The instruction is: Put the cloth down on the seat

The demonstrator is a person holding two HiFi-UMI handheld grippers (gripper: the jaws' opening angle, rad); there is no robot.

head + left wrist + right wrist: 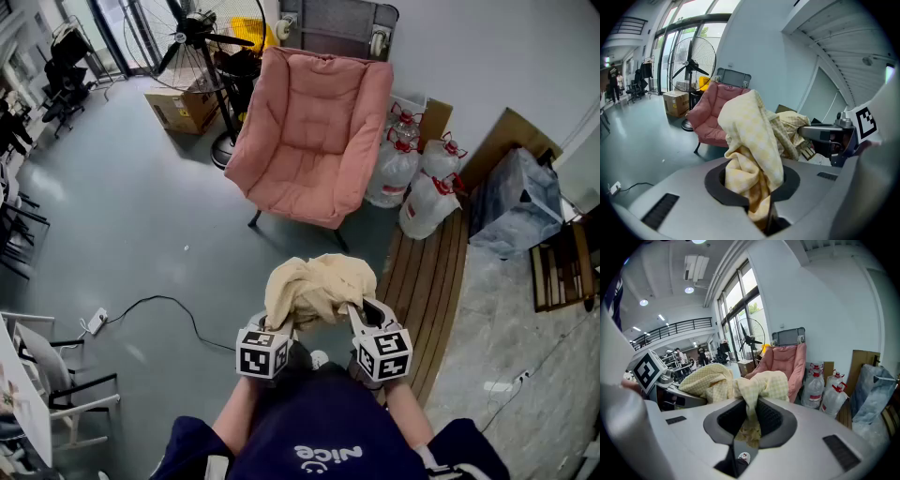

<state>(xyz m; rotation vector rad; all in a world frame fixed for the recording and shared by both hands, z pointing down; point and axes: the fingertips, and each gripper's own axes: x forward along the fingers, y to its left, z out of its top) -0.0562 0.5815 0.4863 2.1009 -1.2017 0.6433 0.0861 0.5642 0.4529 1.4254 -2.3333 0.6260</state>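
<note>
Here, the cream checked cloth (319, 286) is held bunched in the air between both grippers, well short of the pink chair (309, 131). The left gripper (761, 197) is seen clamped on one gathered end of the cloth. The right gripper (747, 420) is clenched on the other end, and fabric is pinched between each pair of jaws. The front edge of the seat (291, 187) is faced by the cloth, with open grey floor (122, 225) between them. On the head view's left, the chair is crowded by a standing fan (202, 37) and a cardboard box (183, 108). On that view's right, large water bottles (422, 187) are set just beside the chair's edge. A slatted wooden platform (436, 272) is laid along the floor's right edge, near the right gripper. A cable (164, 302) is trailed across the floor at the left, well apart from the chair.
</note>
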